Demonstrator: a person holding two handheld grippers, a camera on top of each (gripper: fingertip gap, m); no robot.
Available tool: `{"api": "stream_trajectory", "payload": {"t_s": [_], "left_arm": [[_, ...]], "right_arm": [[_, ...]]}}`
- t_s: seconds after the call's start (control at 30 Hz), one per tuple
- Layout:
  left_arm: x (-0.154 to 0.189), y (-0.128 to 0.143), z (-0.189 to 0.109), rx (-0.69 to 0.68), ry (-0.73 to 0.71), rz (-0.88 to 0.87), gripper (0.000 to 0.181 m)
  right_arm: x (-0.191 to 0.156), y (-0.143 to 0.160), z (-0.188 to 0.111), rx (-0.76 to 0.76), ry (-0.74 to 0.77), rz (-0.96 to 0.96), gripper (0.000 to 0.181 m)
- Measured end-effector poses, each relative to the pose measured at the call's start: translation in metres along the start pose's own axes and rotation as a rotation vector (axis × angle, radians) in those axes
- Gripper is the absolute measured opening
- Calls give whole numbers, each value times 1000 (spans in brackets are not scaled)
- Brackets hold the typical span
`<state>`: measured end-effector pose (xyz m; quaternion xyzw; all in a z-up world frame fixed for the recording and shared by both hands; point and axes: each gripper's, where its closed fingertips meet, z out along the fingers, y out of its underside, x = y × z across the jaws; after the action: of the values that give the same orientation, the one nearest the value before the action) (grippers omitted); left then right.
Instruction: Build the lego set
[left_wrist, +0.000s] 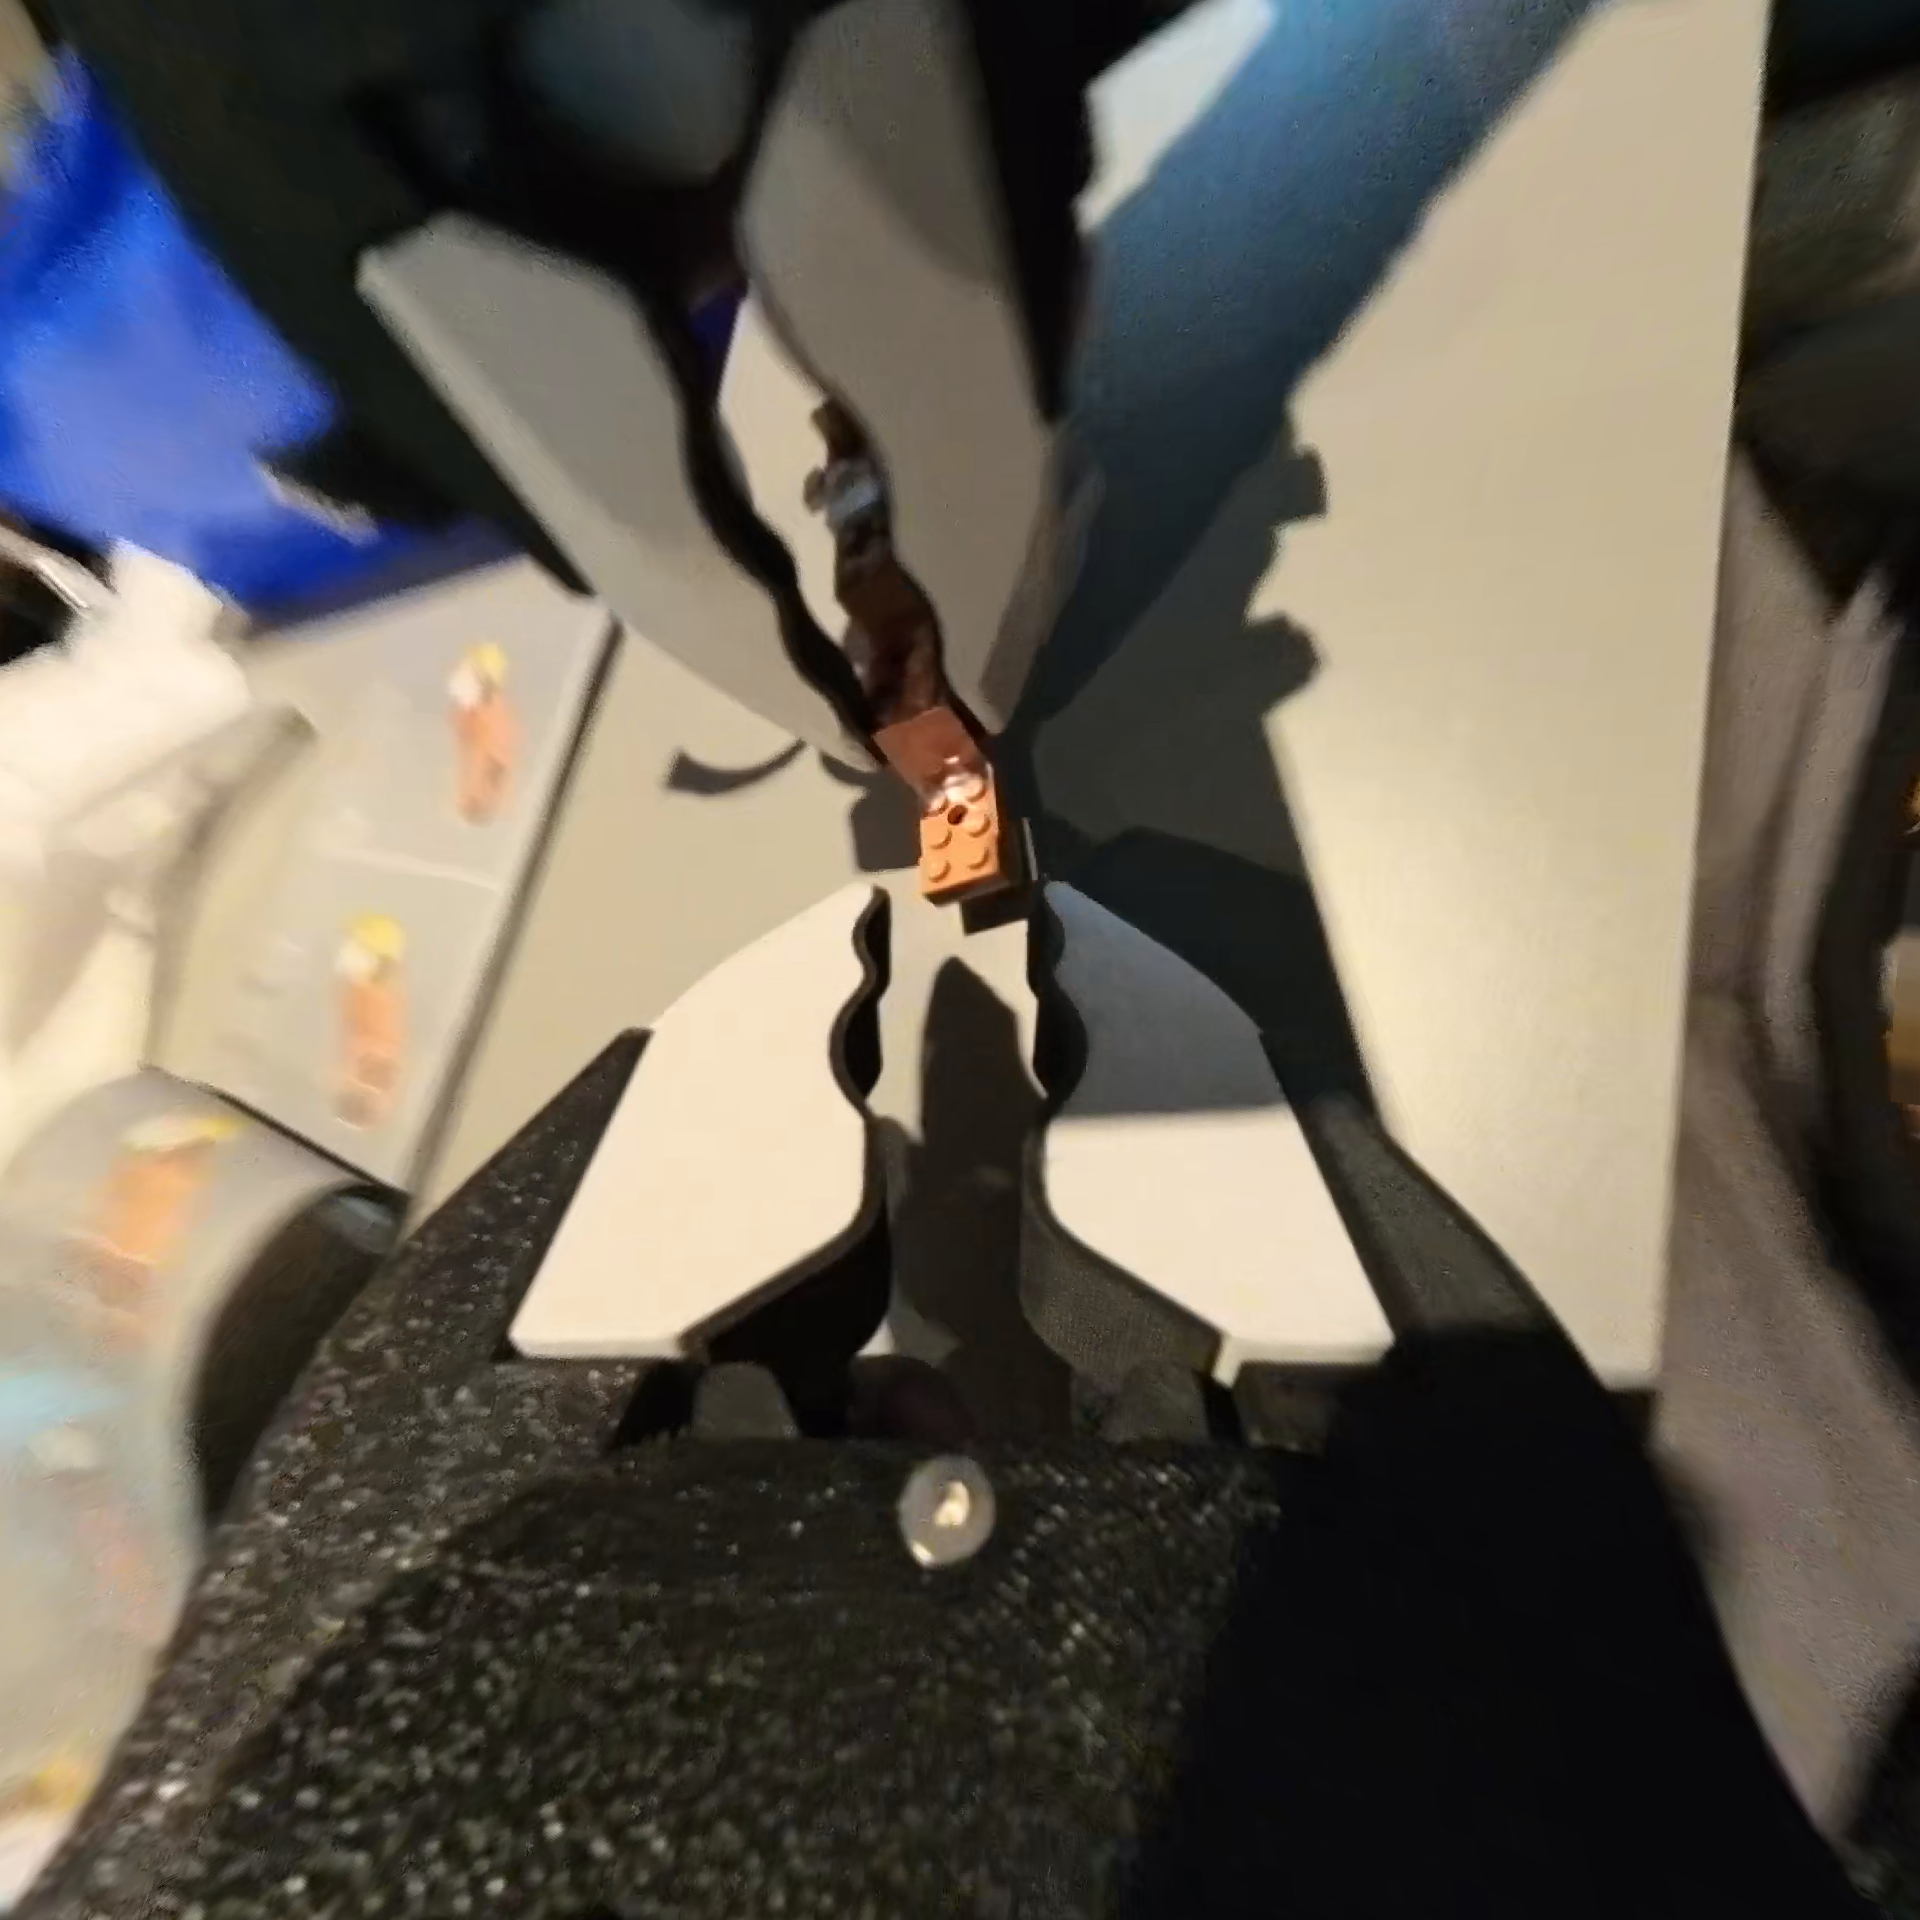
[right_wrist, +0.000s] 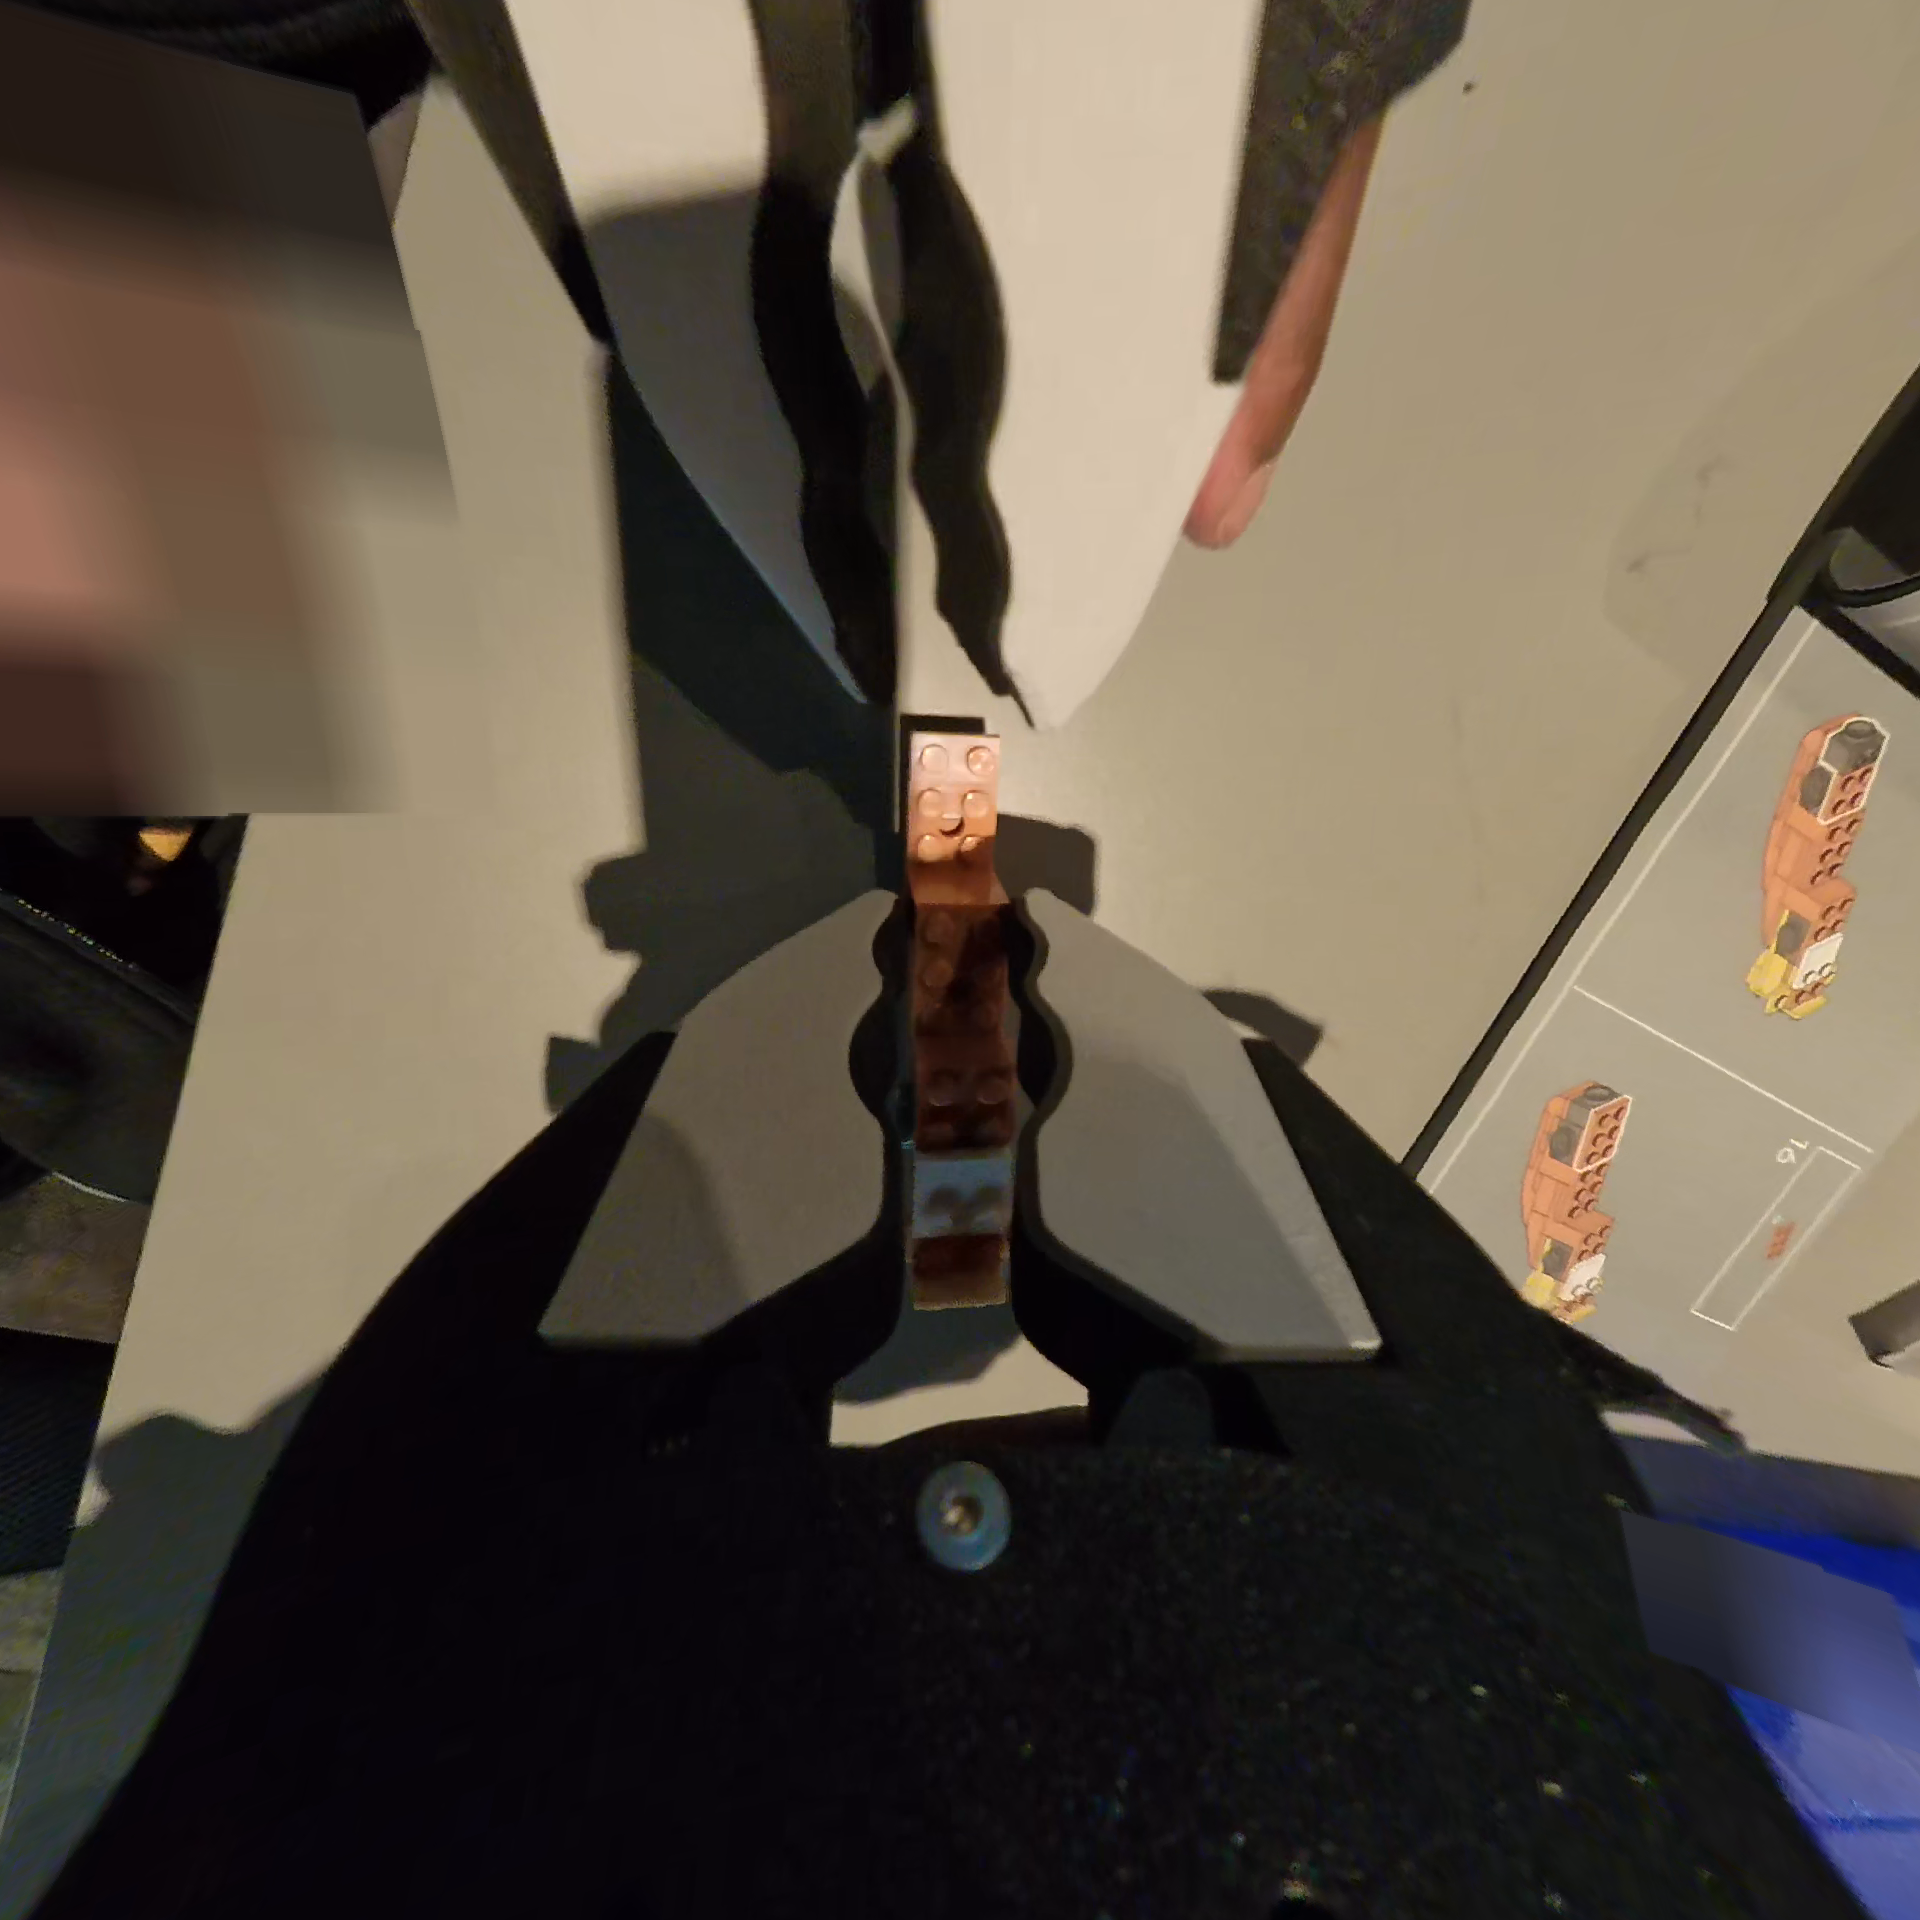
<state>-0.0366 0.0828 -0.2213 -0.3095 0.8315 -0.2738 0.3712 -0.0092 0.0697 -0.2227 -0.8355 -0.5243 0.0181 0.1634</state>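
My right gripper is shut on a long brown and orange lego assembly with a light grey brick near its rear, held lengthwise between the fingers. Its orange studded end sticks out past the fingertips. My left gripper is open and empty, facing the right gripper tip to tip. In the left wrist view the right gripper comes in from the top, and the assembly's orange end sits just beyond my left fingertips, not between them. In the right wrist view the left gripper reaches in from above.
Both grippers hover over a white tabletop. An open instruction booklet with pictures of an orange model lies to the right; it also shows in the left wrist view. A blue object and a clear plastic bag lie beyond it. A person's finger rests on the left gripper. My left and right fingertips are right by each other.
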Motion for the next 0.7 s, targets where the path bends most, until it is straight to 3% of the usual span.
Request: {"api": "stream_trajectory", "payload": {"t_s": [0.37,0.7], "left_arm": [[-2,3,6,49,32,450,19],[-3,-1,16,115,77,673,19]], "right_arm": [[-1,0,0,53,-14,22,17],[-2,2,-2,142,-42,37,16]]}}
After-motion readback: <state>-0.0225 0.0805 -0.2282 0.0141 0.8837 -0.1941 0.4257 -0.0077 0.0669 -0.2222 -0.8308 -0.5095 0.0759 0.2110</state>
